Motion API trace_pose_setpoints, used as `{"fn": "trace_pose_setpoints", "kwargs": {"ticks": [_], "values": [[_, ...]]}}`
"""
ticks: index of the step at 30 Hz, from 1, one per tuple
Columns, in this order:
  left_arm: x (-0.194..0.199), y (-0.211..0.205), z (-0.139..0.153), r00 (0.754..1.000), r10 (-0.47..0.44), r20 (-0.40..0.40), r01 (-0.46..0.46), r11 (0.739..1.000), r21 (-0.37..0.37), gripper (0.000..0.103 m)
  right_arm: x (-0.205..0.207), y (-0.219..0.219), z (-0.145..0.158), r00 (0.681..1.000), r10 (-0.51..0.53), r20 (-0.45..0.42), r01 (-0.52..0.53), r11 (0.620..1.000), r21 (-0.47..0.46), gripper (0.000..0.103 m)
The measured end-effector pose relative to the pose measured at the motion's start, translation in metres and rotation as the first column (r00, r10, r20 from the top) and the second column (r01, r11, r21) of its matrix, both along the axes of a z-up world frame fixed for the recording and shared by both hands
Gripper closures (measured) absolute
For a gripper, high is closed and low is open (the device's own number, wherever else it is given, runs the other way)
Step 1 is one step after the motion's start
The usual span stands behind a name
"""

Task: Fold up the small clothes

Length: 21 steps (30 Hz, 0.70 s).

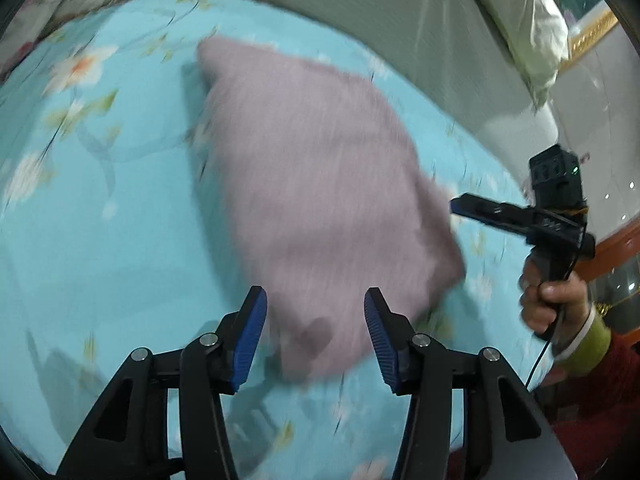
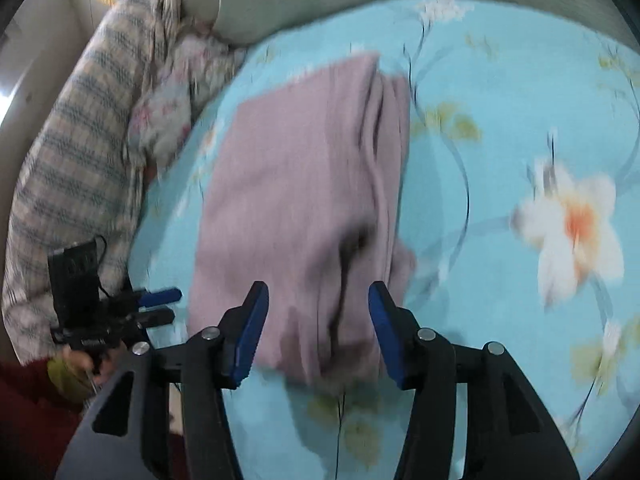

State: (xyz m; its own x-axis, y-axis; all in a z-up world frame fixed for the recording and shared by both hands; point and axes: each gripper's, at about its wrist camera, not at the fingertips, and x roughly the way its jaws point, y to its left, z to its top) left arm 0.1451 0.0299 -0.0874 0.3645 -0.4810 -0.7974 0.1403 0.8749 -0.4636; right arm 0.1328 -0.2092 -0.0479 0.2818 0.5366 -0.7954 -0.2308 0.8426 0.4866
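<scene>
Bed with a light blue floral sheet (image 1: 100, 248), striped blanket (image 2: 80, 152) heaped along one edge. Pinkish-mauve garment (image 1: 320, 184) lying mid-sheet, already doubled into a rough rectangle, stacked layers showing along one side in the right wrist view. Left tongs (image 1: 316, 340) spread wide, holding nothing, just over the near edge. Right tongs (image 2: 318, 332) likewise wide and empty. Looks mostly folded; maybe one more fold or some tidying left. Blurry though.
</scene>
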Motion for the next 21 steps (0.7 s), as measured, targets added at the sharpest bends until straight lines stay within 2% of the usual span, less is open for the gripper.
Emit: {"fn": "trace_pose_setpoints", "kwargs": {"ticks": [4, 9, 11, 12, 13, 14, 15, 16, 19, 21], "values": [[-0.030, -0.004, -0.022, 0.999, -0.015, -0.047, 0.017, 0.999, 0.032, 0.048, -0.016, 0.009, -0.014, 0.999, 0.014, -0.033, -0.014, 1.000, -0.010, 0.050], [-0.031, -0.022, -0.032, 1.000, -0.014, 0.009, 0.013, 0.994, 0.109, 0.048, -0.012, 0.027, -0.018, 0.999, 0.035, -0.021, -0.035, 0.999, -0.019, 0.051], [-0.028, -0.031, -0.037, 0.999, -0.025, 0.043, 0.018, 0.986, 0.166, 0.048, -0.011, 0.031, -0.017, 0.999, 0.046, -0.016, -0.046, 0.999, -0.027, 0.076], [-0.026, -0.037, -0.040, 0.998, -0.025, 0.054, 0.013, 0.978, 0.209, 0.048, -0.009, 0.034, -0.016, 0.998, 0.052, -0.021, -0.053, 0.998, -0.026, 0.095], [-0.026, -0.042, -0.042, 0.998, -0.020, 0.059, 0.005, 0.973, 0.233, 0.050, -0.008, 0.035, -0.013, 0.998, 0.050, -0.022, -0.051, 0.999, -0.004, 0.095], [-0.026, -0.045, -0.043, 0.998, -0.007, 0.067, -0.009, 0.969, 0.245, 0.062, -0.009, 0.030, -0.005, 0.999, 0.032, 0.001, -0.032, 0.997, 0.067, 0.095], [-0.027, -0.045, -0.043, 0.998, -0.005, 0.069, -0.011, 0.973, 0.230, 0.080, -0.011, 0.027, 0.000, 1.000, 0.021, 0.017, -0.022, 0.995, 0.101, 0.095], [-0.027, -0.044, -0.042, 0.998, 0.000, 0.068, -0.014, 0.978, 0.208, 0.081, -0.012, 0.019, 0.006, 0.999, -0.003, 0.038, -0.002, 0.991, 0.136, 0.095], [-0.031, -0.041, -0.039, 0.997, 0.024, 0.078, -0.038, 0.982, 0.183, 0.084, -0.012, 0.006, -0.010, 0.999, -0.040, -0.008, 0.041, 0.996, 0.074, 0.095], [-0.031, -0.040, -0.043, 0.998, 0.037, 0.054, -0.045, 0.986, 0.160, 0.086, -0.016, 0.000, -0.037, 0.998, -0.047, -0.045, 0.045, 0.997, -0.061, 0.095]]}}
